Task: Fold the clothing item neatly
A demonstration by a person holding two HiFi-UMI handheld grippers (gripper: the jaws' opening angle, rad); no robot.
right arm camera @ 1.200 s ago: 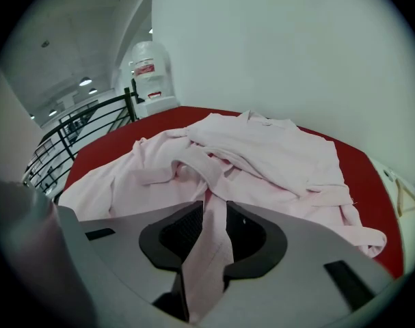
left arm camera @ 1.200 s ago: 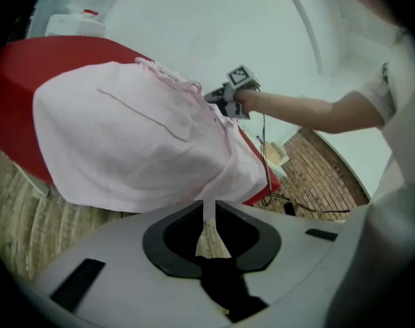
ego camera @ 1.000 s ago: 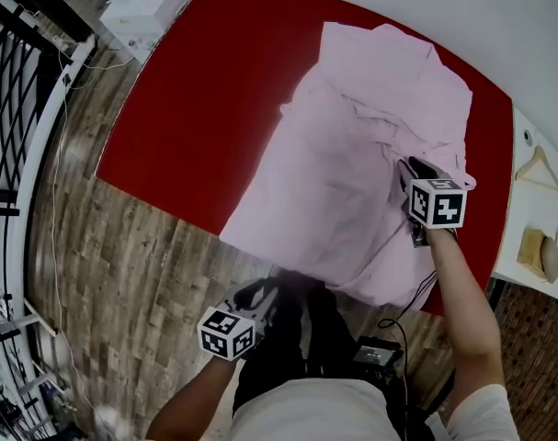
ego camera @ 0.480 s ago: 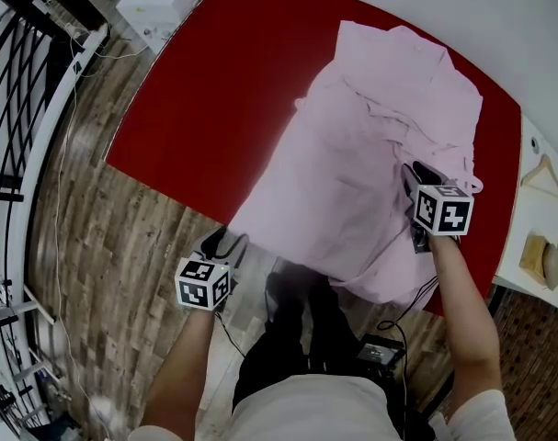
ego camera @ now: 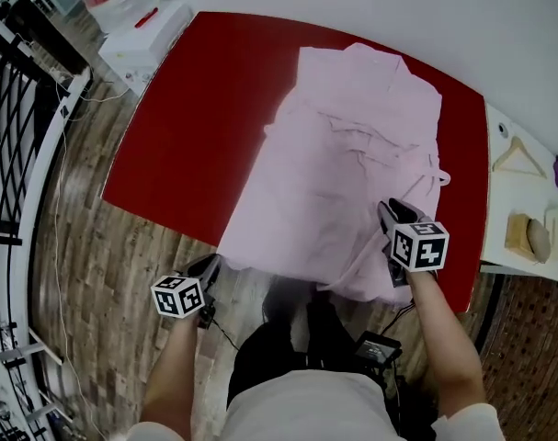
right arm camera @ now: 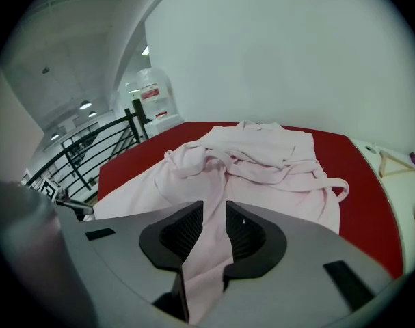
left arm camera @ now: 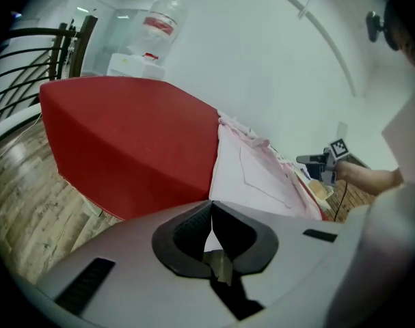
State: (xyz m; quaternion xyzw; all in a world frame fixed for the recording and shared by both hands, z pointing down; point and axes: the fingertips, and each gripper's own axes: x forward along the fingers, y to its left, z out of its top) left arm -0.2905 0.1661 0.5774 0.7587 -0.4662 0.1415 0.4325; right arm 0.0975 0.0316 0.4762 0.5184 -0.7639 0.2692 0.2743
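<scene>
**Left gripper** [left arm camera: 210,207]: jaws have just closed, tips touching. They sit at the near-left hem corner of the pink garment [ego camera: 334,173]. Whether cloth is nipped between the tips cannot be told.

**Right gripper** [right arm camera: 214,214]: jaws narrow, clamped on a strip of the garment that runs up between the pads.

**Pink garment:** spread on the right half of the red table [ego camera: 196,127]. The collar end lies toward the wall [ego camera: 370,7], folds are bunched at mid-right, and the near hem hangs over the table's front edge.

**Open room:**
- The table's left half is bare red surface.
- Wooden floor [ego camera: 104,274] lies open to the left, bounded by a black railing [ego camera: 21,154].
- On the right, a white side table [ego camera: 513,209] with a hanger [ego camera: 518,159] stands just beside the red table's edge.

**Change since the earlier frames:**
- The left gripper [ego camera: 208,266] has gone from in front of the person's legs out to the hem corner.
- The right gripper [ego camera: 386,211] keeps its cloth and has drawn back toward the front edge.
</scene>
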